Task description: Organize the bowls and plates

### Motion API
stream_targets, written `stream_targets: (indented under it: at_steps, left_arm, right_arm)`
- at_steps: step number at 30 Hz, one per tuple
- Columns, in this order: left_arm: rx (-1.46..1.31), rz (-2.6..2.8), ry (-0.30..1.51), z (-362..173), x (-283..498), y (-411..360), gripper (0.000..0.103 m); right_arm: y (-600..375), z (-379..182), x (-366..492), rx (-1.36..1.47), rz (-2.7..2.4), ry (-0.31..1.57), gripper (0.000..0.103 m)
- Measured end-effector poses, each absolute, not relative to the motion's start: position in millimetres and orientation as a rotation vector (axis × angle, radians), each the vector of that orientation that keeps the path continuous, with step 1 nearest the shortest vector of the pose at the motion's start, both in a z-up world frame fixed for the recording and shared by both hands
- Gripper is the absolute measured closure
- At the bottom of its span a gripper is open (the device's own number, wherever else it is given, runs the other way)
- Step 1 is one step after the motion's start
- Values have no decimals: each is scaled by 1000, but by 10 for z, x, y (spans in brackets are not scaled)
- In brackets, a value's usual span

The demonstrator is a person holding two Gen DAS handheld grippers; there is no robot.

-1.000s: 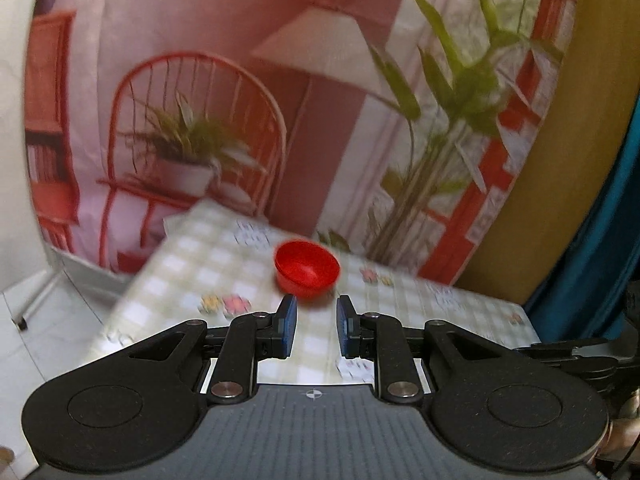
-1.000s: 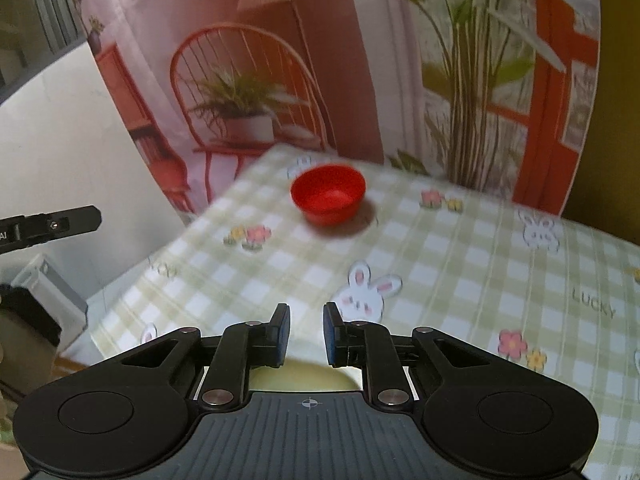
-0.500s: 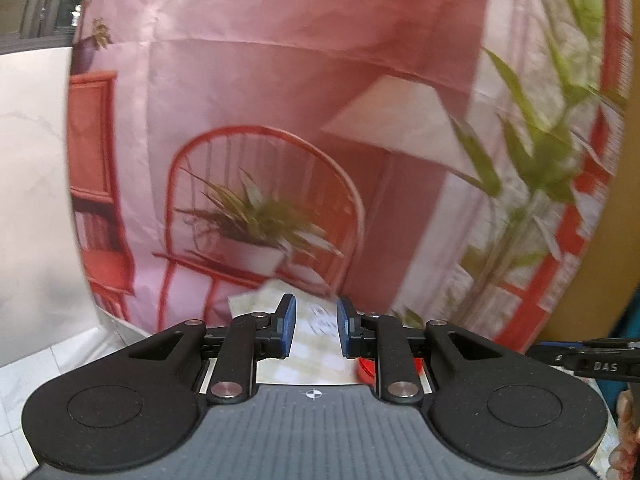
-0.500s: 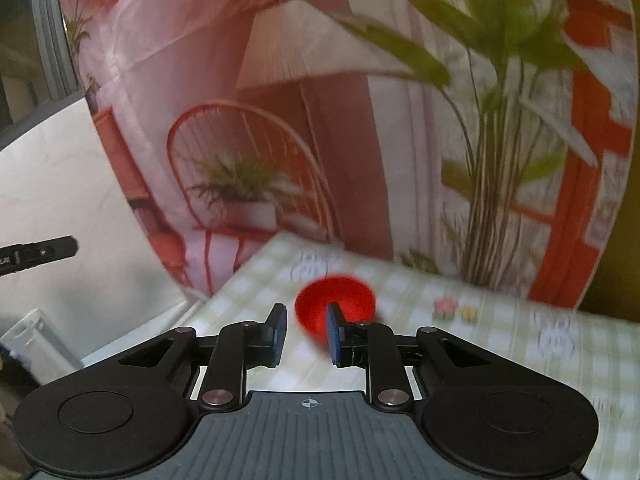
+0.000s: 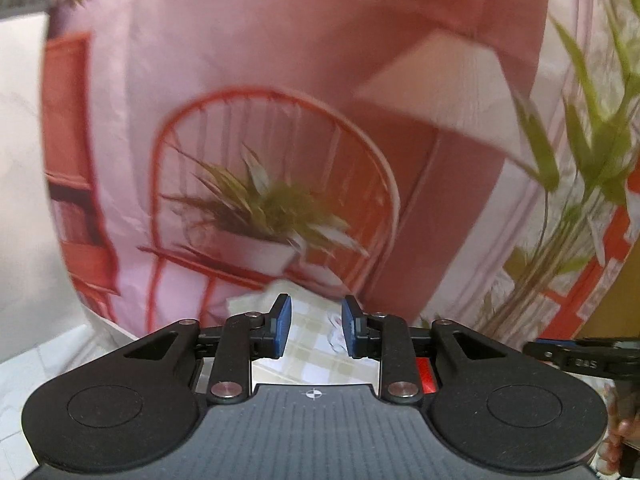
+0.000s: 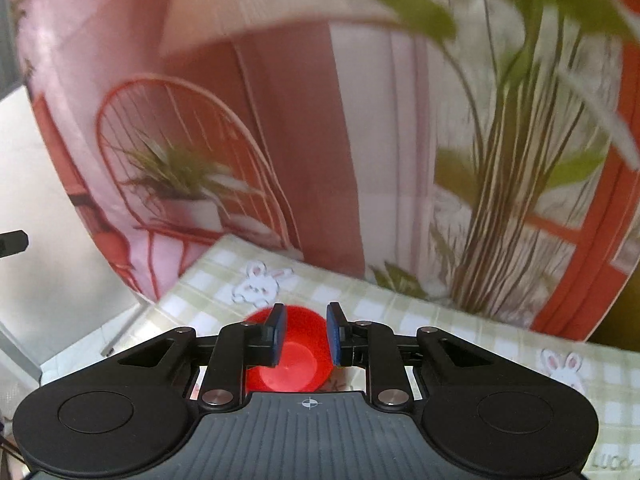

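Red bowl [image 6: 294,354] sat on checked surface [image 6: 460,320], at 6 o'clock, behind right hand-held gripper [image 6: 305,334], slightly parted, empty. Left hand-held gripper [image 5: 314,326] opening, nothing between its blue pads.

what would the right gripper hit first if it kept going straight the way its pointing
Most likely the red bowl. It sits on the checked tablecloth right in front of the right gripper, seen through the gap between its blue fingers. Whether they already reach the bowl is unclear.
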State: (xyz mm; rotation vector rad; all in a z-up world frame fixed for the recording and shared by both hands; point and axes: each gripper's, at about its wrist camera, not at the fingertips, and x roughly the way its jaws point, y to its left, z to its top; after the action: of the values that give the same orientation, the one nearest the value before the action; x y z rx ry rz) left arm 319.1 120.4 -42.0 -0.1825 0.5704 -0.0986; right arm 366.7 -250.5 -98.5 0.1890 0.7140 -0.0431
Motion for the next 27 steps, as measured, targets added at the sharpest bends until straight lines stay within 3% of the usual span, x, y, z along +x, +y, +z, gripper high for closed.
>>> stream_targets:
  at_steps: [3,7,27]
  left_arm:
    - [-211,-158,615,-671,3419,1091,74]
    - [-209,-235,666,-1004,3666,875,64]
    - [-157,-328,899,-2112,4210,87,63]
  right_arm:
    - [-2579,-1231,3835,212,-53,757,80]
    - [-2733,-1552,4016,318,-49,836,79]
    - [-2835,-2159,4361,384,9,959,74]
